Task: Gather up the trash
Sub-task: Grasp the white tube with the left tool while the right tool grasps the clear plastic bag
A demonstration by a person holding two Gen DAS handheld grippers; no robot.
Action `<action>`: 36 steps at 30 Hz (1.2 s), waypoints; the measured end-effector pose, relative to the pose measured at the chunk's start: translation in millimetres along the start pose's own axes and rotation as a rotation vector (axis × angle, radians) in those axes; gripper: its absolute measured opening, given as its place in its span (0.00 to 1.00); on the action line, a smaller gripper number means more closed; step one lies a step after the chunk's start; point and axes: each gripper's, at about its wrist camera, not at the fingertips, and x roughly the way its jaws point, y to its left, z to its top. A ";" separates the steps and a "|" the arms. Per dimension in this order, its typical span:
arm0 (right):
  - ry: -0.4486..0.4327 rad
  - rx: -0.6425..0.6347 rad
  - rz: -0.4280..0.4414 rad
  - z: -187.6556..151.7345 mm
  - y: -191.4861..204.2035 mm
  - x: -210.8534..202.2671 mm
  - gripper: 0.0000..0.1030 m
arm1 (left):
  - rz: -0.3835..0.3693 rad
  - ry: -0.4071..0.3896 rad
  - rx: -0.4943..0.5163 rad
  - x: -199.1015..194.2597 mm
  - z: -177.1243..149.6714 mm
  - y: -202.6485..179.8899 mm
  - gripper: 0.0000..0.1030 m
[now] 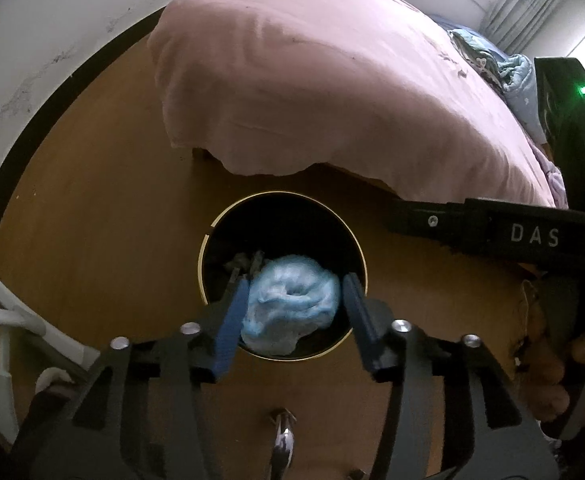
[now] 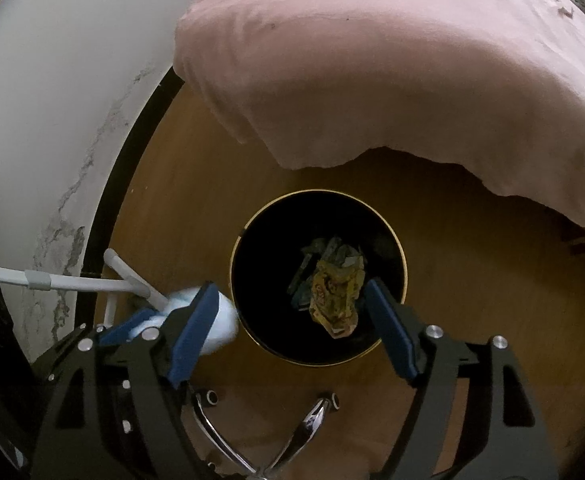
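Note:
A round black bin with a gold rim [image 1: 202,264] stands on the wooden floor just below both grippers. My left gripper [image 1: 296,312] is open over the bin's mouth. A crumpled light-blue tissue [image 1: 292,300] sits between its blue pads, against the left pad and apart from the right one. In the right wrist view the bin's rim [image 2: 402,264] is centred. My right gripper [image 2: 292,328] is open, with nothing between its pads. A crumpled yellow wrapper [image 2: 334,292] is inside the bin's mouth on top of darker scraps. The tissue [image 2: 224,322] shows behind the right gripper's left finger.
A bed with a pink cover [image 1: 332,80] overhangs the floor right behind the bin. A white wall with a black skirting [image 2: 104,200] runs along the left. White tube legs [image 2: 72,282] stand at the left of the bin. A hand [image 1: 548,372] holds the right gripper's handle.

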 end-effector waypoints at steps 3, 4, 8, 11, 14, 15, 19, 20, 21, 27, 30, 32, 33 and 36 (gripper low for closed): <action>-0.002 0.002 -0.001 0.1 -0.1 -0.5 0.72 | 0.000 -0.002 -0.004 -0.5 -1.0 1.0 0.54; -0.003 0.002 -0.001 0.6 -0.2 -0.9 0.72 | 0.001 -0.001 -0.007 -0.4 -0.9 1.3 0.54; -0.013 0.001 -0.004 1.0 1.8 -4.6 0.72 | 0.006 -0.012 -0.010 -5.2 -1.9 0.6 0.61; -0.055 -0.029 -0.035 3.2 8.0 -18.0 0.72 | 0.029 -0.061 0.014 -28.8 -1.0 -6.1 0.62; -0.161 -0.081 -0.079 4.8 22.3 -55.8 0.75 | 0.087 -0.134 0.096 -77.2 -1.5 -22.0 0.83; -0.196 -0.088 -0.080 3.9 28.8 -71.1 0.80 | 0.117 -0.166 0.119 -97.1 -2.0 -27.0 0.87; -0.289 -0.159 0.006 -3.0 75.7 -122.6 0.81 | 0.221 -0.302 0.209 -208.2 -13.7 -39.5 0.93; -0.306 -0.194 0.025 -7.3 93.0 -132.7 0.81 | 0.248 -0.323 0.212 -231.1 -18.6 -37.9 0.93; -0.323 -0.243 0.051 -12.4 115.1 -143.4 0.81 | 0.272 -0.341 0.210 -253.8 -24.9 -34.6 0.93; -0.341 -0.561 0.262 -55.7 272.0 -181.0 0.82 | 0.449 -0.388 0.045 -376.5 -92.0 42.7 0.94; -0.298 -0.745 0.360 -83.9 360.3 -181.6 0.83 | 0.540 -0.358 -0.160 -419.7 -140.3 108.5 0.94; -0.229 -0.885 0.367 -105.5 414.8 -173.2 0.83 | 0.600 -0.358 -0.318 -448.2 -182.5 152.8 0.94; -0.201 -0.937 0.380 -117.7 441.9 -167.2 0.83 | 0.632 -0.356 -0.380 -458.8 -201.2 169.5 0.94; -0.143 -1.070 0.396 -151.6 511.0 -149.7 0.83 | 0.749 -0.355 -0.559 -489.5 -260.7 211.1 0.94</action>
